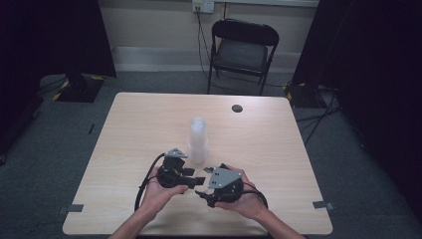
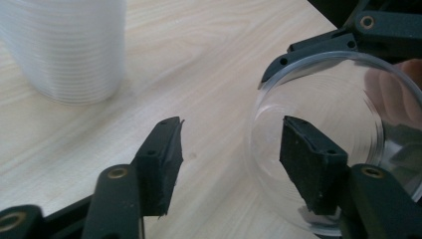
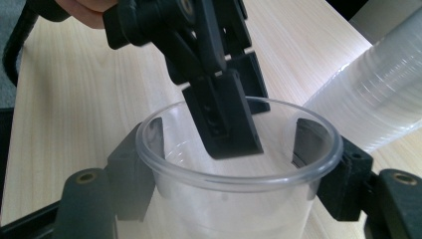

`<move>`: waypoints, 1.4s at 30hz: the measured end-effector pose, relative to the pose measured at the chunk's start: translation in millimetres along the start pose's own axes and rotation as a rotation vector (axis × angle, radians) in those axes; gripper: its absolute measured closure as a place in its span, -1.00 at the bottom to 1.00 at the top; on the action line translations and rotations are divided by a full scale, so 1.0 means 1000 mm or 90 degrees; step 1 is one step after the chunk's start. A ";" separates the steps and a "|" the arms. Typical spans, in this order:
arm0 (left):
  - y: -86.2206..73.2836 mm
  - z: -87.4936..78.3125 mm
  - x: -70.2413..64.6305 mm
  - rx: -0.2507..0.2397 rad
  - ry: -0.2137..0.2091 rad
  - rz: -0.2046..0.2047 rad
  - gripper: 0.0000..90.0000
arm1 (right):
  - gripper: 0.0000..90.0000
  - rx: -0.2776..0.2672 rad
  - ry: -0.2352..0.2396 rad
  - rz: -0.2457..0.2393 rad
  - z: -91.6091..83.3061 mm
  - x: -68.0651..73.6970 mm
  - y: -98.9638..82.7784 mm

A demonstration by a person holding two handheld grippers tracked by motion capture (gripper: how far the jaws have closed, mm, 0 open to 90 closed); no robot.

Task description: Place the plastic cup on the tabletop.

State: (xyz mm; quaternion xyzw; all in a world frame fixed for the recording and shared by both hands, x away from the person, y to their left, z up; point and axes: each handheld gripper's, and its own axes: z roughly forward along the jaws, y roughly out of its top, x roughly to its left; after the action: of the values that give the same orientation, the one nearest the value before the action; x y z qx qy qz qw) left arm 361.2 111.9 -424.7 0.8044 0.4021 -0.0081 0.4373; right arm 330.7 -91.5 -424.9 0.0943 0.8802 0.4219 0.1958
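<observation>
My right gripper (image 3: 234,164) clamps a single clear plastic cup (image 3: 239,174) from outside, one black pad pressed on each side of its thin, glossy wall. The cup is round with a rolled rim, so transparent that the pale wood-grain table (image 1: 139,124) shows through it. It sits just above the table's near edge, between my two hands.

My left gripper (image 2: 229,149) stands open: one matte, rubbery, wedge-shaped pad hangs inside the cup's mouth, the other outside over bare wood, neither pressing on the wall. No earlier look is at hand, so I say only that.

Just beyond both tools stands a tall stack of nested clear cups (image 1: 197,139), its side finely ribbed by the many rims and milky white.
</observation>
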 end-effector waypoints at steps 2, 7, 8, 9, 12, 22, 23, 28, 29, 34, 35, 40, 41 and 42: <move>0.000 -0.002 0.002 -0.004 0.002 -0.002 -0.23 | -0.36 -0.001 -0.002 0.006 0.000 -0.002 -0.001; 0.001 -0.006 0.003 -0.031 -0.013 0.014 -0.39 | -0.36 -0.008 -0.008 0.029 -0.001 -0.006 -0.002; 0.001 -0.007 0.004 -0.034 -0.010 0.014 -0.40 | -0.36 -0.009 -0.009 0.033 -0.001 -0.007 -0.002; 0.001 -0.008 0.004 -0.035 -0.008 0.014 -0.42 | -0.36 -0.012 -0.012 0.038 0.000 -0.009 -0.003; 0.001 -0.010 0.005 -0.050 0.000 0.016 -0.47 | -0.36 -0.016 -0.014 0.051 0.000 -0.012 -0.004; -0.002 -0.019 0.006 -0.096 0.038 0.042 -0.46 | -0.36 -0.024 -0.036 0.104 -0.002 -0.023 -0.009; -0.002 -0.018 0.006 -0.103 0.041 0.045 -0.48 | -0.36 -0.024 -0.039 0.108 -0.003 -0.024 -0.010; -0.005 -0.020 0.007 -0.109 0.051 0.054 -0.48 | -0.36 -0.023 -0.045 0.133 -0.004 -0.031 -0.016; -0.005 -0.021 0.007 -0.105 0.051 0.056 -0.49 | -0.36 -0.023 -0.046 0.138 -0.004 -0.032 -0.017; -0.010 -0.027 0.009 -0.117 0.069 0.061 -0.54 | -0.36 -0.032 -0.053 0.163 -0.009 -0.039 -0.021; -0.011 -0.028 0.010 -0.119 0.073 0.062 -0.57 | -0.36 -0.034 -0.053 0.168 -0.009 -0.041 -0.021; -0.017 -0.033 0.015 -0.128 0.085 0.054 -0.62 | -0.36 -0.041 -0.066 0.195 -0.012 -0.048 -0.024; -0.018 -0.034 0.015 -0.130 0.087 0.053 -0.62 | -0.36 -0.043 -0.068 0.198 -0.013 -0.050 -0.025; -0.020 -0.036 0.016 -0.129 0.093 0.051 -0.62 | -0.36 -0.044 -0.069 0.203 -0.013 -0.051 -0.025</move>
State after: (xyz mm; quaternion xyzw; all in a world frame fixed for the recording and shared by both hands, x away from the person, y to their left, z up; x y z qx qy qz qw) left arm 347.2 153.7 -422.0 0.7699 0.3990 0.1087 0.4860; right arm 371.0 -133.2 -423.7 0.2486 0.8273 0.4717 0.1769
